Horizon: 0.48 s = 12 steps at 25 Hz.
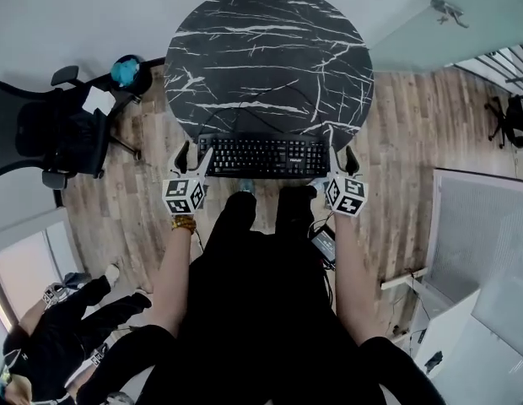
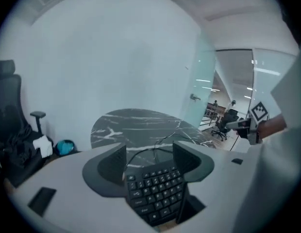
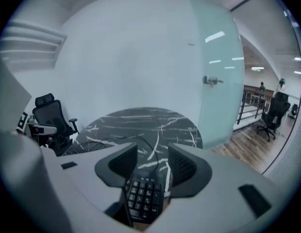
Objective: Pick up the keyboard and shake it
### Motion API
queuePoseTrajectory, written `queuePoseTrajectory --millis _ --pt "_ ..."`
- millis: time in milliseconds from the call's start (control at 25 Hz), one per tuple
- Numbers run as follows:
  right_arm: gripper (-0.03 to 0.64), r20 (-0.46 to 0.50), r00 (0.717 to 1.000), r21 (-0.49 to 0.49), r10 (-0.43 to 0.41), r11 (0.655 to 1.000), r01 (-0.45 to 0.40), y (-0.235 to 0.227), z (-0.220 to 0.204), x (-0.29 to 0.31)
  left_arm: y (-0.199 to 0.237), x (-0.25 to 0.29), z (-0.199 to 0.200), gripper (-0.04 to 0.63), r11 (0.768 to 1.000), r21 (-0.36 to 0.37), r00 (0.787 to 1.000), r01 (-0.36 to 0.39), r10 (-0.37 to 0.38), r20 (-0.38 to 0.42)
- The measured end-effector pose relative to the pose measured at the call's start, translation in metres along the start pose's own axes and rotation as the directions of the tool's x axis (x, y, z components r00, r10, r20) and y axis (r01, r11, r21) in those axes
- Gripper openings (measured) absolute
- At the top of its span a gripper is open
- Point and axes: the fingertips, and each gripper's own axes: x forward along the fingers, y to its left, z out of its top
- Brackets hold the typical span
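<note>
A black keyboard (image 1: 261, 156) hangs level at the near edge of the round black marble table (image 1: 270, 49), partly out over the wooden floor. My left gripper (image 1: 194, 154) is shut on its left end and my right gripper (image 1: 342, 159) on its right end. In the left gripper view the keys (image 2: 155, 191) fill the space between the jaws of that gripper (image 2: 150, 157), with floor showing below. The right gripper view has the other end (image 3: 143, 195) low between the jaws of that gripper (image 3: 153, 161). The keyboard's thin black cable (image 2: 155, 147) trails back across the table.
A black office chair (image 1: 42, 133) and a teal object (image 1: 125, 72) stand left of the table. A glass door (image 1: 447, 24) is at the back right and a white cabinet (image 1: 481, 251) at the right. Another person (image 1: 59, 327) crouches at the lower left. A small device (image 1: 323, 243) lies on the floor.
</note>
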Motion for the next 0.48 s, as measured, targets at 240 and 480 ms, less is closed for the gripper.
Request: queuePoseTrajectory --millis 240,480 --pt "0.151 0.291 0.956 -0.125 0.042 0.992 -0.005 0.062 0.105 -0.058 -0.089 -0.012 0.087 0.222 0.977 0.196 0.974 0.083 -0.121 0.192" --pt "0.120 0.463 0.876 -0.163 0.135 0.984 -0.066 0.113 0.157 -0.120 -0.170 -0.052 0.159 0.112 0.951 0.307 0.907 0.019 -0.146 0.394"
